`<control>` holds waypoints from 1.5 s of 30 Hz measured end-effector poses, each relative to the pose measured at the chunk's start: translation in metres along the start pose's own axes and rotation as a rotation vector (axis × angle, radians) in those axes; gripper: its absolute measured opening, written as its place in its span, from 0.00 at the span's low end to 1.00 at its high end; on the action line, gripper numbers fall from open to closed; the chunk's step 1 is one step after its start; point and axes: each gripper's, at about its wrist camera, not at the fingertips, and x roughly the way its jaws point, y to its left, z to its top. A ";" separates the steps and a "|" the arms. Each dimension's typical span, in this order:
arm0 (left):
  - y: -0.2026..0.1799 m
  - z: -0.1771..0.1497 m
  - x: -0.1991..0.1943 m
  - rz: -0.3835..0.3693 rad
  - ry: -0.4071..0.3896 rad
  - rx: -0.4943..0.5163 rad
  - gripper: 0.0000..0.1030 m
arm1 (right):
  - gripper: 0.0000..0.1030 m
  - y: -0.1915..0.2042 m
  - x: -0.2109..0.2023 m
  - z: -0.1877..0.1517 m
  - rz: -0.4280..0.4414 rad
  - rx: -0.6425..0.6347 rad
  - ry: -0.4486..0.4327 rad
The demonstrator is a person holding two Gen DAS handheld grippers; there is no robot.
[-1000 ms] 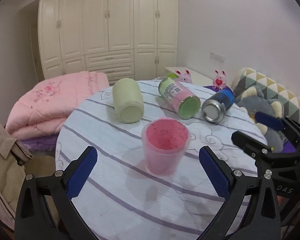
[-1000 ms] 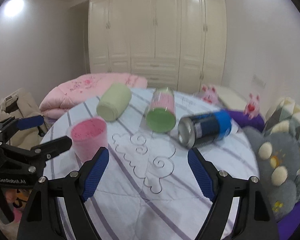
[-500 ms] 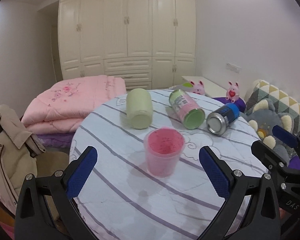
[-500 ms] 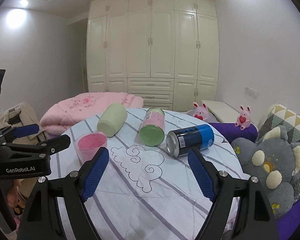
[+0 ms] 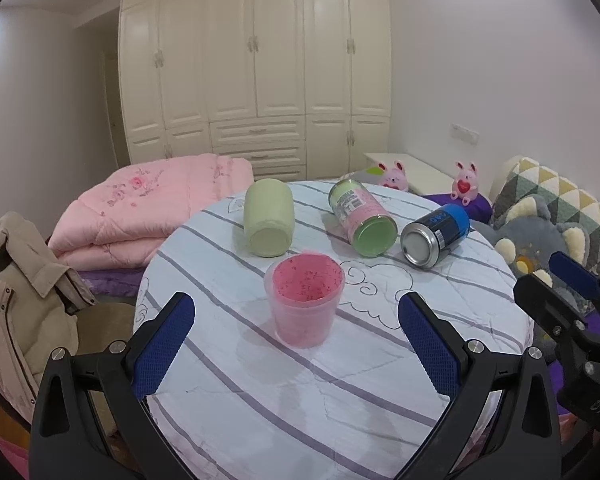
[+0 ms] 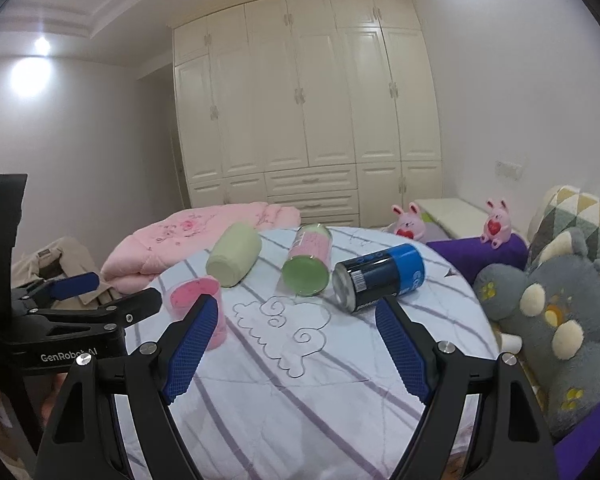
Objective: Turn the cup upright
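Both hand-held grippers gape wide, empty; pink cup (image 5: 305, 304) stands upright, mouth up.

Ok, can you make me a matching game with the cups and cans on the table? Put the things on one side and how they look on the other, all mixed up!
Things:
1. pink cup
2. green cup
3. blue can
4. pink jar

How they look:
a. lying down, silver end facing the left camera
b. standing up, open top
c. lying down, plain pale green all over
d. lying down, round green end and a label

Pairs: 1-b, 2-c, 3-a, 4-d
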 end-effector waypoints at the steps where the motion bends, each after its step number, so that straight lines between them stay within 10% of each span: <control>1: -0.001 0.000 0.000 0.003 -0.002 -0.001 1.00 | 0.80 0.001 0.000 0.000 -0.010 -0.006 0.000; 45: -0.009 0.001 -0.006 -0.032 -0.015 0.004 1.00 | 0.82 -0.012 -0.005 0.003 -0.027 0.032 -0.033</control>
